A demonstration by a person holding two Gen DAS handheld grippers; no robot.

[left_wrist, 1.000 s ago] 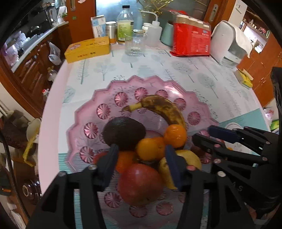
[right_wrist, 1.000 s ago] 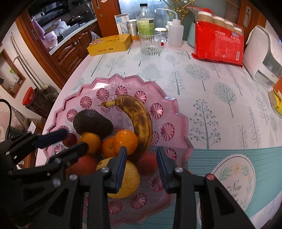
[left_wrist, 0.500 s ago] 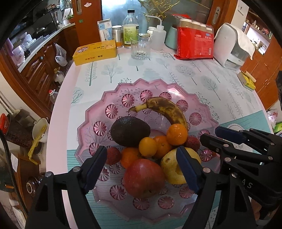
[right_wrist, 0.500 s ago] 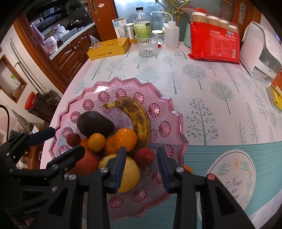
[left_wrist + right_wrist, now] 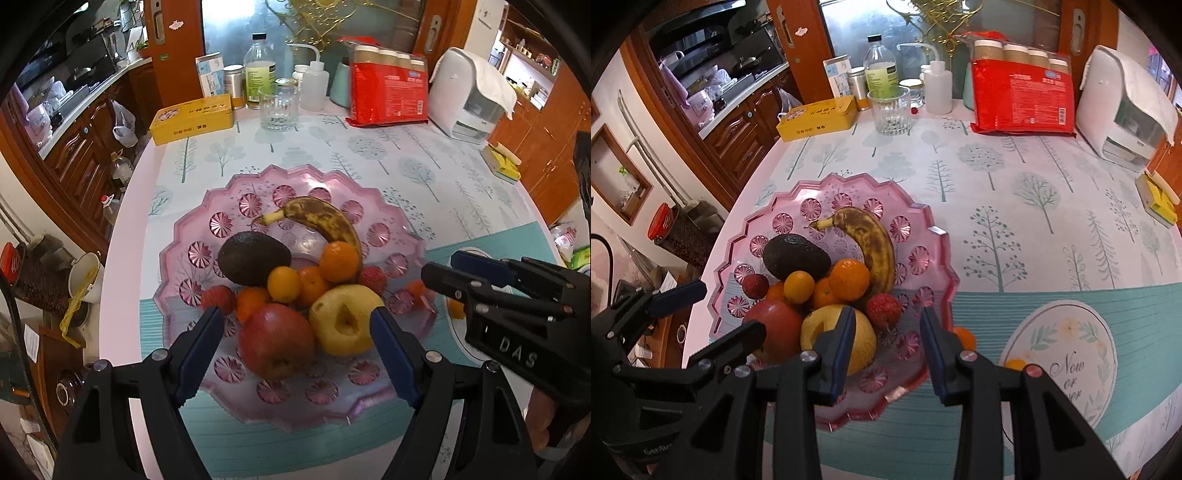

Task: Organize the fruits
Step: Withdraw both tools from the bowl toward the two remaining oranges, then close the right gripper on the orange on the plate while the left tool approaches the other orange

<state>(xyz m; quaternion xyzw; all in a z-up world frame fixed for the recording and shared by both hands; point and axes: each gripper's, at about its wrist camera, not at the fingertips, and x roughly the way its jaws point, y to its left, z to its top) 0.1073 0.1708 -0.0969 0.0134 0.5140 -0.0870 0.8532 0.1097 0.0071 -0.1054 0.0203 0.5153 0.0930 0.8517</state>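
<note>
A pink scalloped tray (image 5: 184,236) (image 5: 934,236) holds a spotted banana (image 5: 321,218) (image 5: 871,236), a dark avocado (image 5: 253,258) (image 5: 796,254), several small oranges (image 5: 338,260) (image 5: 849,278), lychees (image 5: 373,275) (image 5: 882,308), a red apple (image 5: 275,339) (image 5: 774,325) and a yellow pear (image 5: 345,319) (image 5: 864,343). My left gripper (image 5: 297,332) is open and empty above the near fruit. My right gripper (image 5: 888,332) is open and empty over the tray's near right part; it also shows in the left wrist view (image 5: 439,267). Small oranges (image 5: 964,338) lie on the cloth by the tray.
At the table's back stand a yellow tin (image 5: 192,118), a glass (image 5: 277,107), bottles (image 5: 260,70), a red package (image 5: 388,92) and a white appliance (image 5: 469,99). A yellow sponge (image 5: 502,162) lies at the right edge. Kitchen cabinets are beyond the left edge.
Both grippers have pulled back and up from the fruit pile, and the left gripper's jaws have spread wider. The fruit has not moved.
</note>
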